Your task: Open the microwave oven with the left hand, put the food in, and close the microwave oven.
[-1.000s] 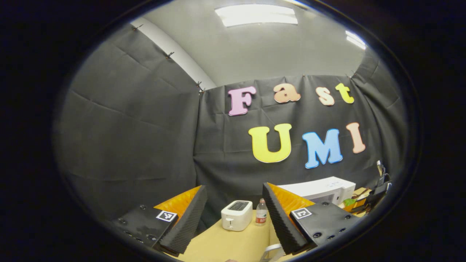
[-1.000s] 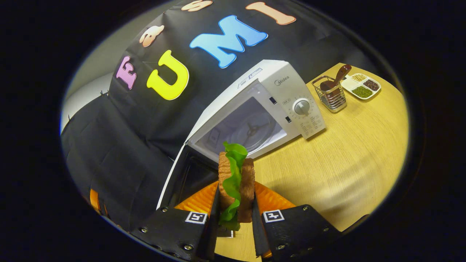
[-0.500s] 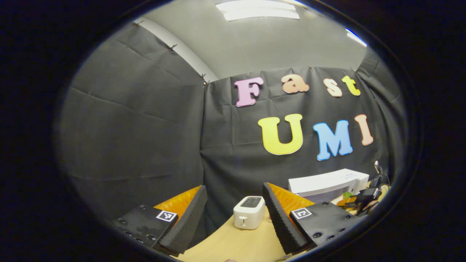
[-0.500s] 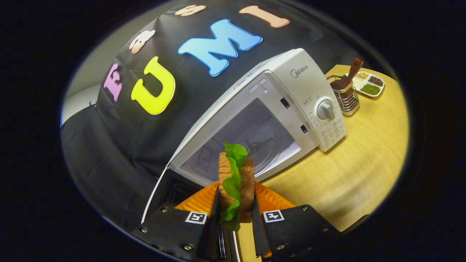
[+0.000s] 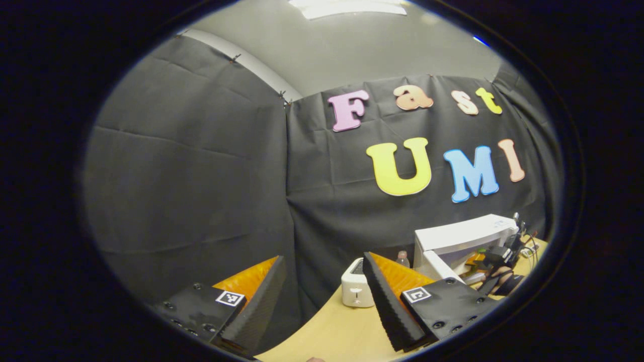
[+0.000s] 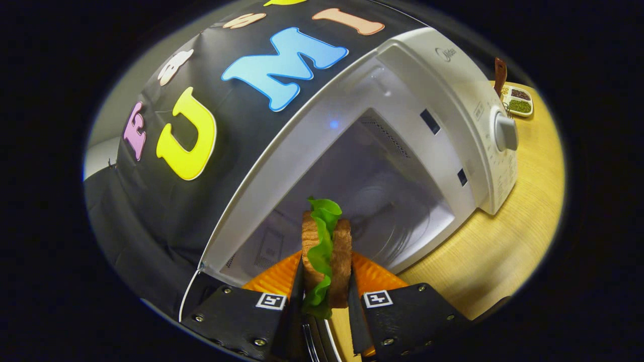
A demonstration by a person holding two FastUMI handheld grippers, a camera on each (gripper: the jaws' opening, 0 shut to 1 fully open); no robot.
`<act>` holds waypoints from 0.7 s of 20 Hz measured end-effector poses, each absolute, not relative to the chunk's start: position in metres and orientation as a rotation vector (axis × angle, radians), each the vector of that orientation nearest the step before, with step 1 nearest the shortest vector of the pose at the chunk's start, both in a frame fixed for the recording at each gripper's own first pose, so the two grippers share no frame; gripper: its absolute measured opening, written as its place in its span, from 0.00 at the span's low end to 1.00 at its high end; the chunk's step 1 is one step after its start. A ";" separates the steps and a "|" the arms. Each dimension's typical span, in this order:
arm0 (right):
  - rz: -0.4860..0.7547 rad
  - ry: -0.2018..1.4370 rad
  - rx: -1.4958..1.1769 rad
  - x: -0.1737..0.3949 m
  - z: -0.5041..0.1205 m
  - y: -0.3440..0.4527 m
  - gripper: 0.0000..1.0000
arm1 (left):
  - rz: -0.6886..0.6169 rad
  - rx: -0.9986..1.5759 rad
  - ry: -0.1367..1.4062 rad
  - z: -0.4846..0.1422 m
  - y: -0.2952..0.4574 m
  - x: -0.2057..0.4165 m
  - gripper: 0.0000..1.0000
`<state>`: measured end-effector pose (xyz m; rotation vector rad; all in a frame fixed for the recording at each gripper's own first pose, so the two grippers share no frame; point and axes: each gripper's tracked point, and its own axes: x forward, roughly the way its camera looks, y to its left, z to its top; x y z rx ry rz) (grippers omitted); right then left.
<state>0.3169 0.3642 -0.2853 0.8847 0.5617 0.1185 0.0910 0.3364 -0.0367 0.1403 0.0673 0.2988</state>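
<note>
The white microwave [image 6: 453,95] stands with its door swung out to the left; only the door's thin edge [image 6: 187,296] shows. Its pale cavity [image 6: 382,196] is wide open just ahead. My right gripper [image 6: 325,269] is shut on a sandwich [image 6: 342,251] of two brown bread slices with green lettuce, held upright at the cavity's mouth. My left gripper [image 5: 322,296] is open with nothing between its fingers, off to the left over the table. From there the microwave [image 5: 463,234] shows at far right, with the other gripper [image 5: 495,259] in front of it.
A white toaster [image 5: 354,289] and a small bottle [image 5: 402,258] stand at the back of the wooden table [image 6: 503,241]. Right of the microwave are a brown-handled utensil [image 6: 499,73] and a divided dish of beans [image 6: 518,99]. The timer dial [image 6: 505,131] sits on the control panel.
My right gripper has carried the sandwich forward, right up to the open cavity. The left gripper stays open and has turned a little, so the toaster slides behind its right finger.
</note>
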 end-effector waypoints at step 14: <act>-0.044 0.559 0.226 0.337 -0.334 0.326 0.98 | 0.265 0.148 0.076 -0.049 0.323 0.103 0.97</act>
